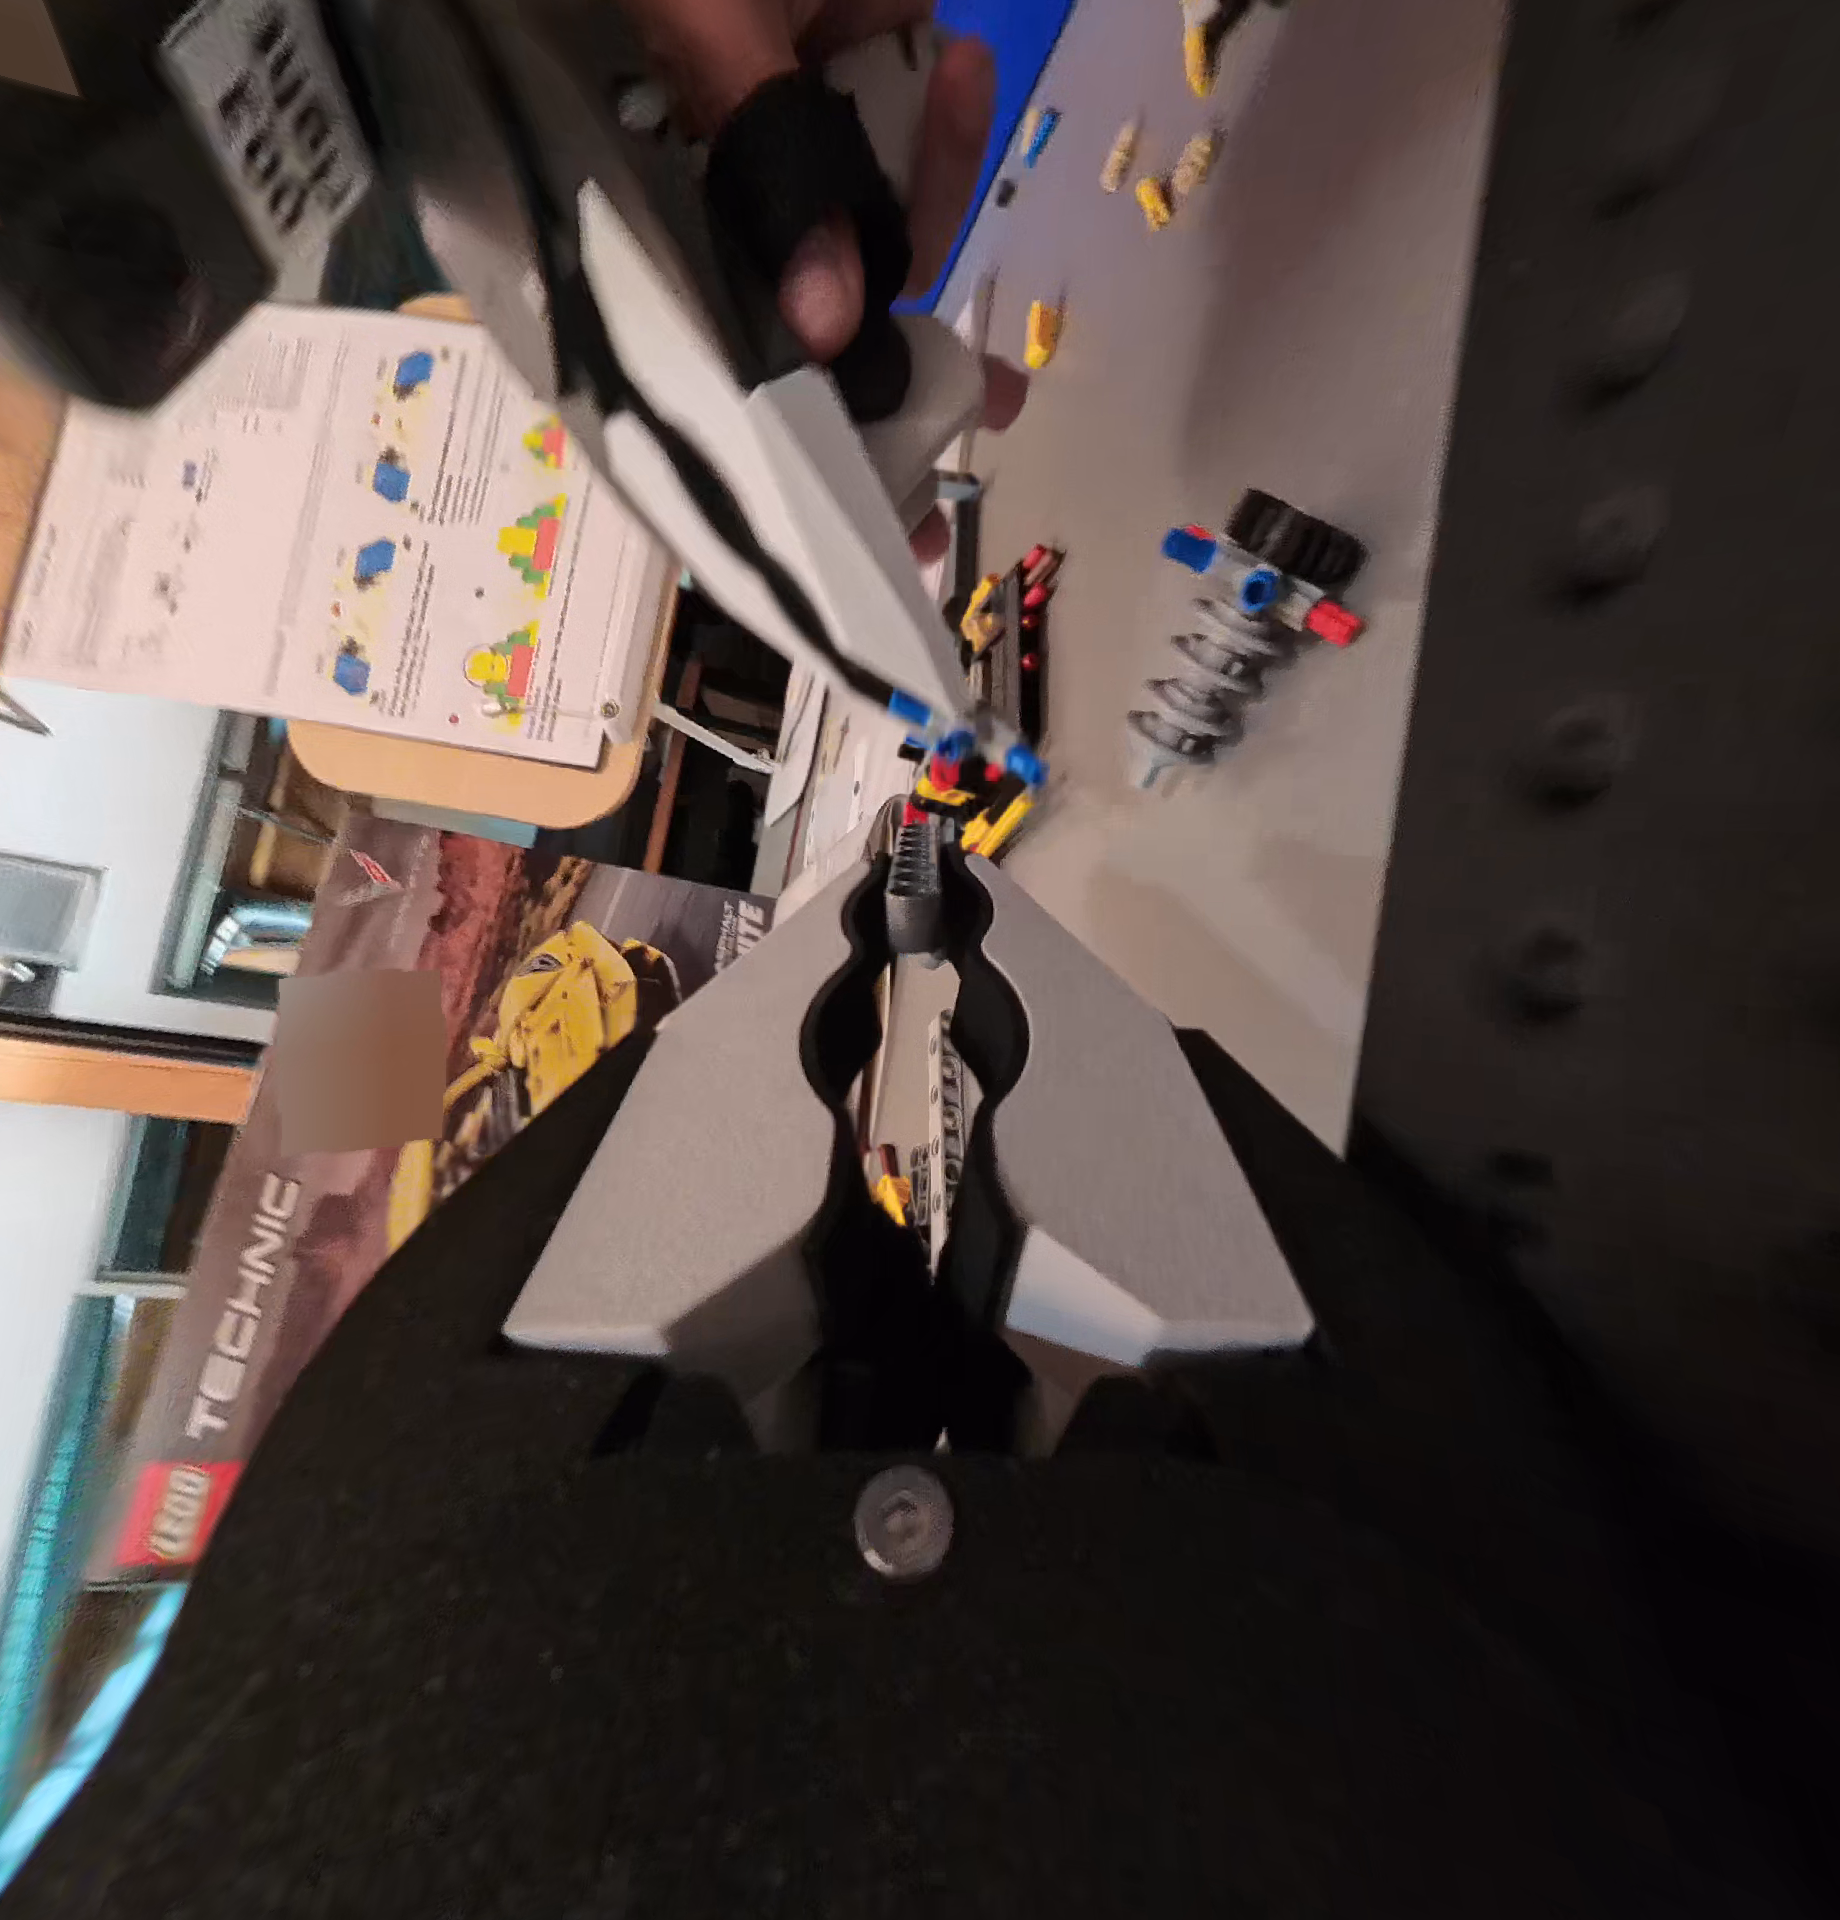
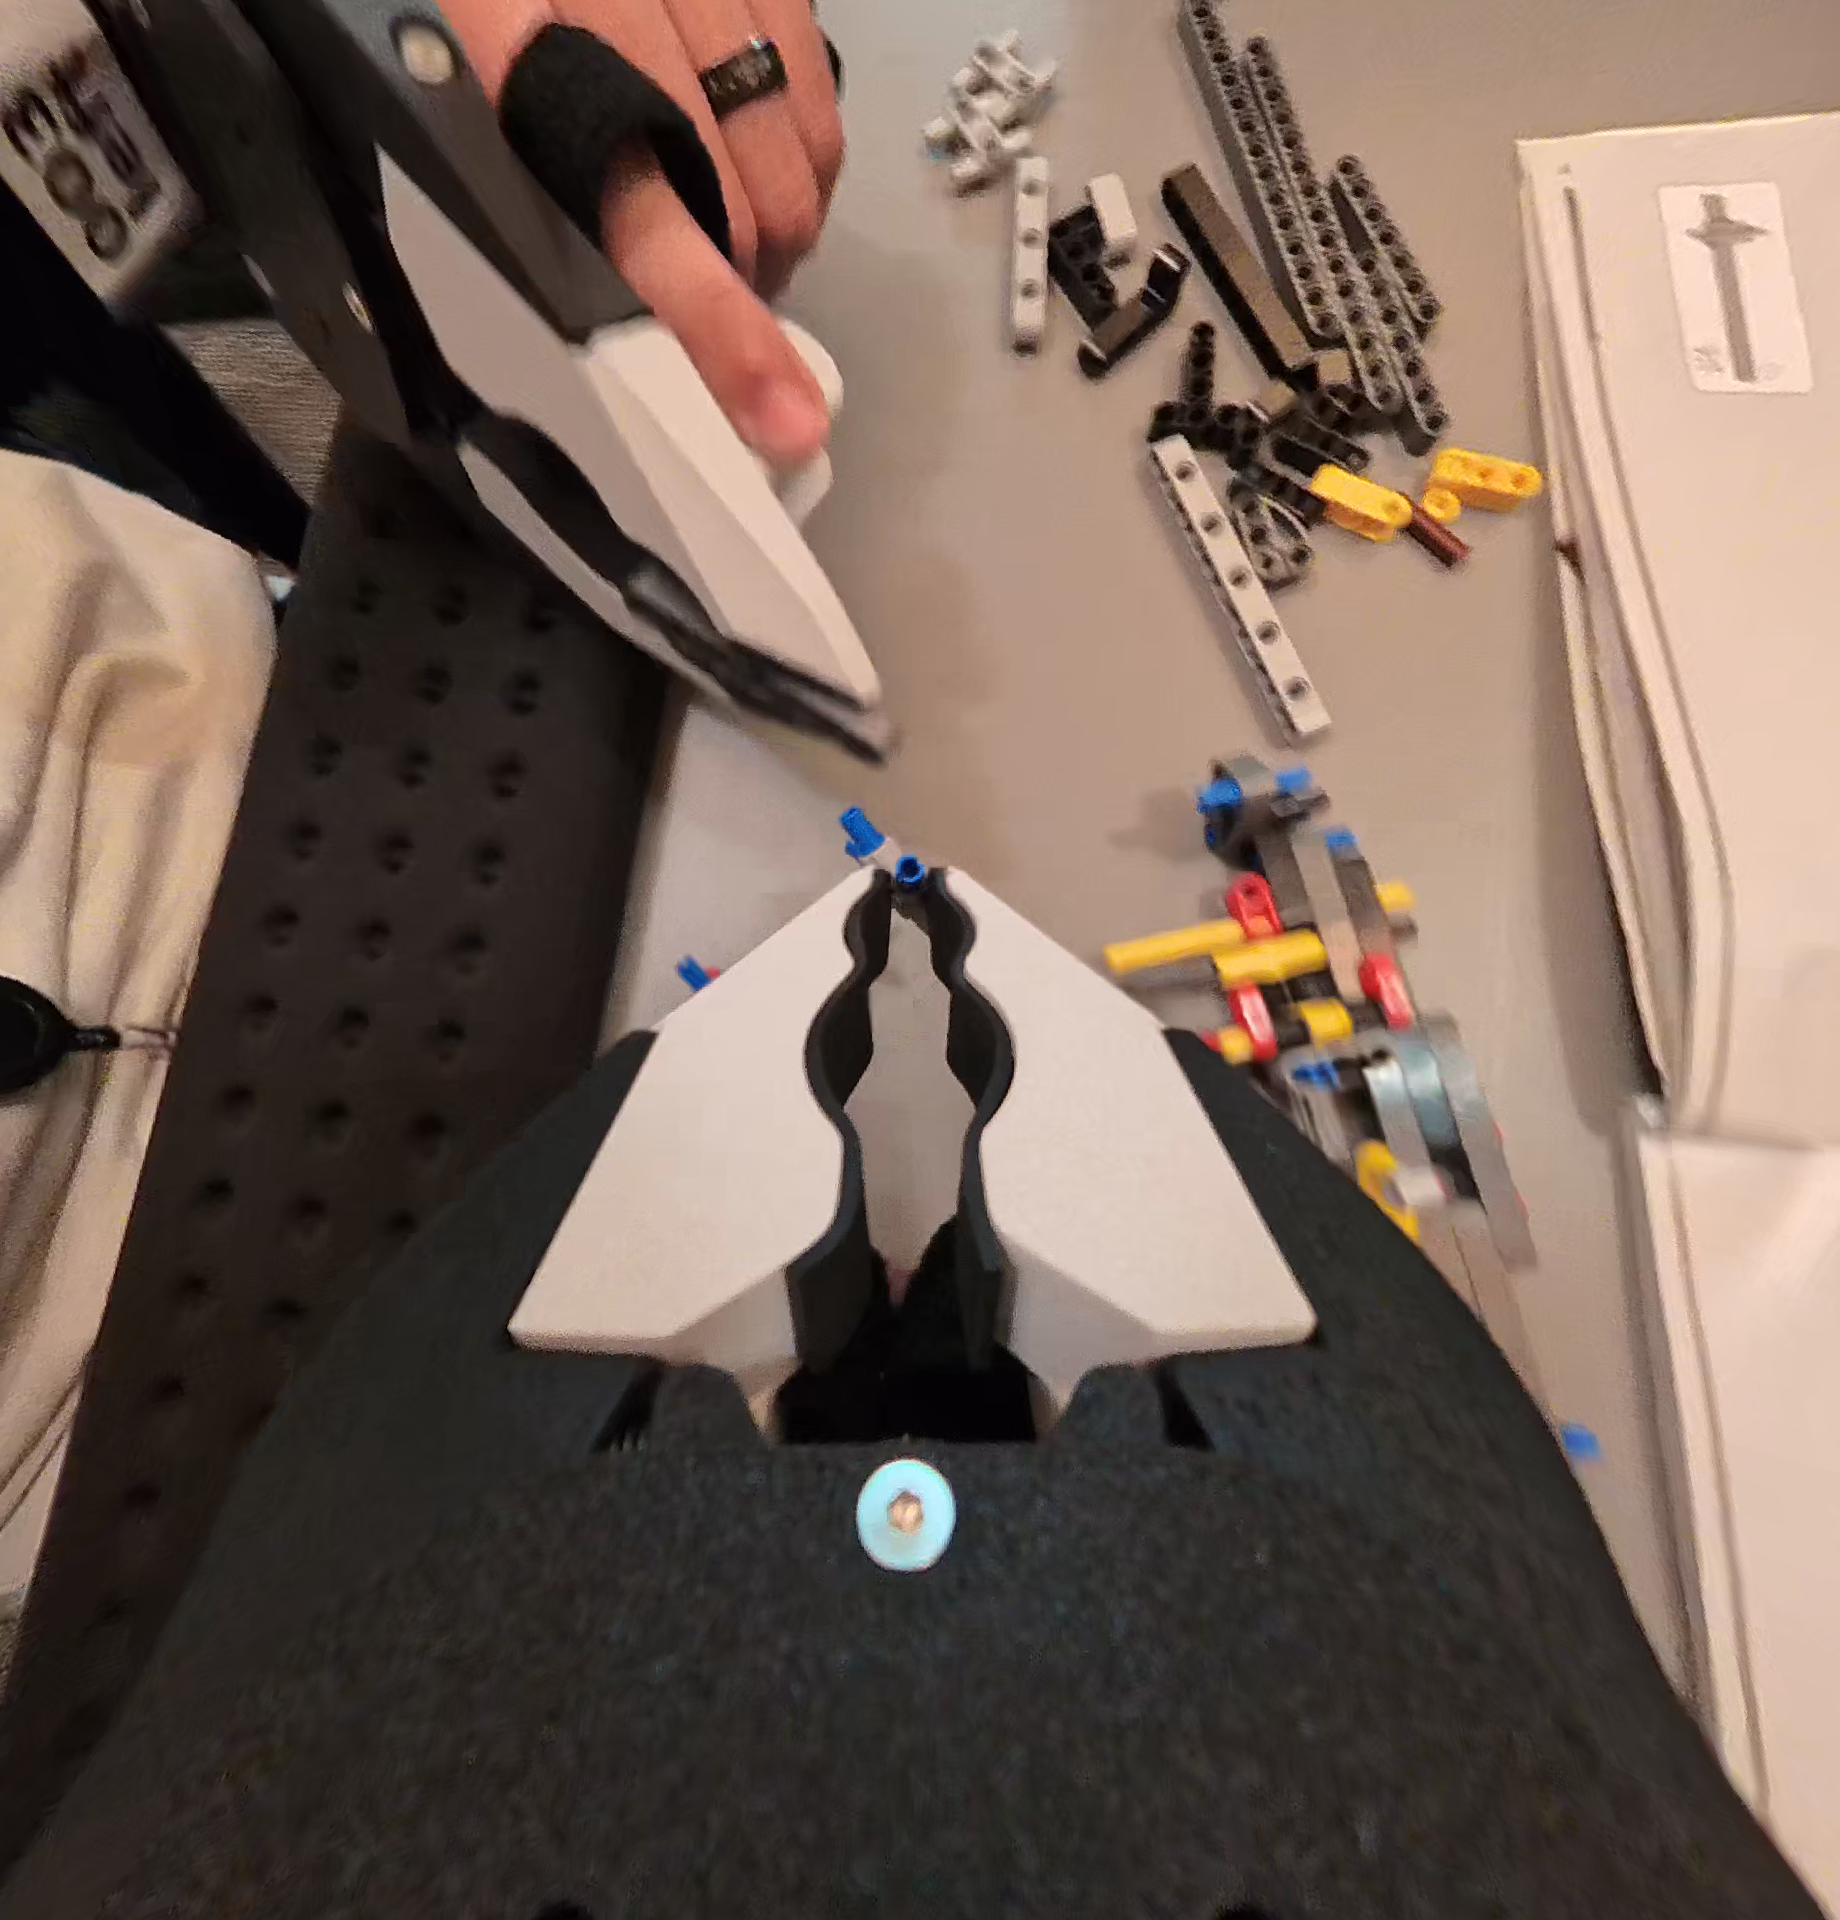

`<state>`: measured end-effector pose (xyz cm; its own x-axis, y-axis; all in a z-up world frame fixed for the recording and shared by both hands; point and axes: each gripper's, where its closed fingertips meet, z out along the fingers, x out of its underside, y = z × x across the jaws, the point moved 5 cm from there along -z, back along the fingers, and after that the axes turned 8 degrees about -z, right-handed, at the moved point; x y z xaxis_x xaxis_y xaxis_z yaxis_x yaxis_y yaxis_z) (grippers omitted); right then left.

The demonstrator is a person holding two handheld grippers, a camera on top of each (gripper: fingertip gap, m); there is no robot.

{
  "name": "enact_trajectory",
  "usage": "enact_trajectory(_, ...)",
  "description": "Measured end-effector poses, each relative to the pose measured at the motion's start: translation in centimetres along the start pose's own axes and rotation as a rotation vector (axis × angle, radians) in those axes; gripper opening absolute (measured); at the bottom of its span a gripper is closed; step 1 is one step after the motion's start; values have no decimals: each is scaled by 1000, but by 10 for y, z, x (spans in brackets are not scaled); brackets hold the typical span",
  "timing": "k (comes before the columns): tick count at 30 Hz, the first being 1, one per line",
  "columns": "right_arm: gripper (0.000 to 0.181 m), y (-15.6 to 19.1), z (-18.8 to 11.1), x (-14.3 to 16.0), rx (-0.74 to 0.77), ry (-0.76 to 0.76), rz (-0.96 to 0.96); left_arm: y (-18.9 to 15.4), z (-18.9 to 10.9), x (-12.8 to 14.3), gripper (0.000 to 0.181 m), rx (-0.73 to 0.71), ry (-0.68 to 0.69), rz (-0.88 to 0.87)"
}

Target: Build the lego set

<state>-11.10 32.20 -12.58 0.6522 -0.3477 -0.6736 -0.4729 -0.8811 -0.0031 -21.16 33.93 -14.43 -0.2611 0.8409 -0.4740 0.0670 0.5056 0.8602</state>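
Building partly done: left gripper point(image 1: 921, 883) clamps a dark ridged piece point(image 1: 914, 899), right gripper point(image 2: 908, 878) pinches a small blue plastic pin point(image 2: 907, 869); a yellow-and-grey half-built model point(image 2: 1342, 997) and many loose grey beams point(image 2: 1300, 229) await.

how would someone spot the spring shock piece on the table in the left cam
Start at the grey table beside the black studded board. Right of the two gripper tips sits the shock, lying alone on bare table. It is the only part with a grey coil spring, with a black gear and blue and red pins at its far end.
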Motion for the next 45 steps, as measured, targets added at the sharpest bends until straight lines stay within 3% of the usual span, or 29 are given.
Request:
enact_trajectory(3, 6, -12, -20, 24, 79, -22, 133, 11, 0, 1, 6, 21, -11, -157)
enact_trajectory(7, 5, -17, -16, 57, 131, 32, 254, 26, 7, -6, 6, 129, -85, -453)
enact_trajectory(12, 6, -5, -14, 69, 75, 95, 253, 42, 26, -20, 6, 400, -251, -918)
enact_trajectory(14, 23, -3, -13, 72, 51, 91, 261, 49, 34, -22, 6, 479, -303, -1036)
enact_trajectory(16, 26, -4, -21, 59, 45, -23, 242, 53, 41, -18, 6, 462, -297, -1022)
enact_trajectory(18, 25, -6, -39, 30, 12, -287, 255, 55, 42, -17, 6, 371, -301, -909)
enact_trajectory(20, 24, -10, -53, 5, -100, -534, 380, 56, 38, -22, 6, 298, -344, -825)
enact_trajectory(22, 26, -9, -53, -9, -265, -660, 489, 56, 34, -29, 5, 245, -373, -763)
enact_trajectory(27, 9, -5, -49, -19, -442, -769, 541, 62, 26, -39, 6, 190, -429, -730)
enact_trajectory(33, 13, 3, -52, -25, -589, -853, 563, 65, 17, -44, 6, 162, -464, -669)
enact_trajectory(37, 6, 0, -49, -27, -625, -866, 590, 66, 13, -44, 6, 132, -463, -632)
enact_trajectory(45, 6, 1, -47, -39, -811, -976, 676, 77, 4, -46, 6, 118, -525, -702)
